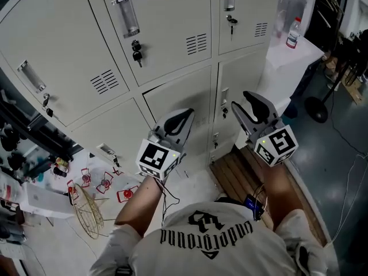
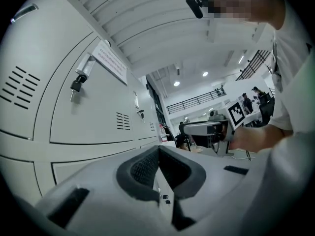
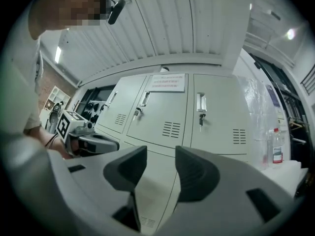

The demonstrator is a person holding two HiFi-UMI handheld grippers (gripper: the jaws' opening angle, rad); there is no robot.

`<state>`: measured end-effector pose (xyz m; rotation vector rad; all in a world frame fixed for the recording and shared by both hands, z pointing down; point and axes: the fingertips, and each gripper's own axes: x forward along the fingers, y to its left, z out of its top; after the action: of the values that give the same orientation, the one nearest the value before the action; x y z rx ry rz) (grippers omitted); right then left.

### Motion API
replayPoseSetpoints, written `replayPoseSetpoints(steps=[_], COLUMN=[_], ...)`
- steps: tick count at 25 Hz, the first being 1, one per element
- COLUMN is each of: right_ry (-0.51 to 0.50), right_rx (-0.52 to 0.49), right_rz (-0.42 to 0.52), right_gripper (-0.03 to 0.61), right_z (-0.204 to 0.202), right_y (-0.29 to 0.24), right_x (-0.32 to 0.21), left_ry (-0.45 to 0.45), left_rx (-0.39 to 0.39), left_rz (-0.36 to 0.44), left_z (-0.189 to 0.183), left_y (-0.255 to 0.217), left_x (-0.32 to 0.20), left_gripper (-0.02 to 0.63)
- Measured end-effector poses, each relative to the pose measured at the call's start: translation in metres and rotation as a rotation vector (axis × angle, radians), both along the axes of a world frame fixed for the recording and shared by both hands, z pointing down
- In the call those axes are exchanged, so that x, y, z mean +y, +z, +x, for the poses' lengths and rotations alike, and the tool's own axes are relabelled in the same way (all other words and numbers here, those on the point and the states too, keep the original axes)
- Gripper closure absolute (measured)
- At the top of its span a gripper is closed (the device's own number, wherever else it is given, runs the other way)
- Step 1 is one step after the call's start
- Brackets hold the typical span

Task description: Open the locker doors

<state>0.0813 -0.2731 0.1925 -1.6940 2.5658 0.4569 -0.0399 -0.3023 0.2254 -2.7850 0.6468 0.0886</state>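
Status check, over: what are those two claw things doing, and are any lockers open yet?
Left gripper shut, empty; right gripper open, empty. Locker doors in view all closed, keys hanging. Both grippers short of the doors, nothing between.

Lockers (image 1: 172, 45) ahead, upper row over lower. Left gripper (image 1: 185, 117) in front of a lower door; right gripper (image 1: 244, 103) just to its right. Bottle (image 1: 294, 33) on table (image 1: 305, 55), right of the lockers. Wooden boards (image 1: 236, 176) on the floor below.
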Motion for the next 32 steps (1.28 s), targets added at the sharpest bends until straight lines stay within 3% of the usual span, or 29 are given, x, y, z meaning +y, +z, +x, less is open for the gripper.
replayPoseSetpoints(steps=[18,25,32], right_ry=[-0.011,-0.014,0.016], right_rx=[0.022,0.073,0.108], right_rz=[0.07,0.089,0.108], right_gripper=[0.428,0.431,0.466], right_z=[0.061,0.064,0.064], right_y=[-0.109,-0.136,-0.14], right_x=[-0.121,-0.166,-0.188], left_ry=[-0.031,-0.045,-0.073], left_rx=[-0.014,0.003,0.015], left_rz=[0.153,0.207,0.22], left_z=[0.06,0.087,0.089], left_y=[-0.079,-0.107,-0.113], left_x=[-0.062,-0.082,-0.091], left_gripper=[0.606,0.606,0.606])
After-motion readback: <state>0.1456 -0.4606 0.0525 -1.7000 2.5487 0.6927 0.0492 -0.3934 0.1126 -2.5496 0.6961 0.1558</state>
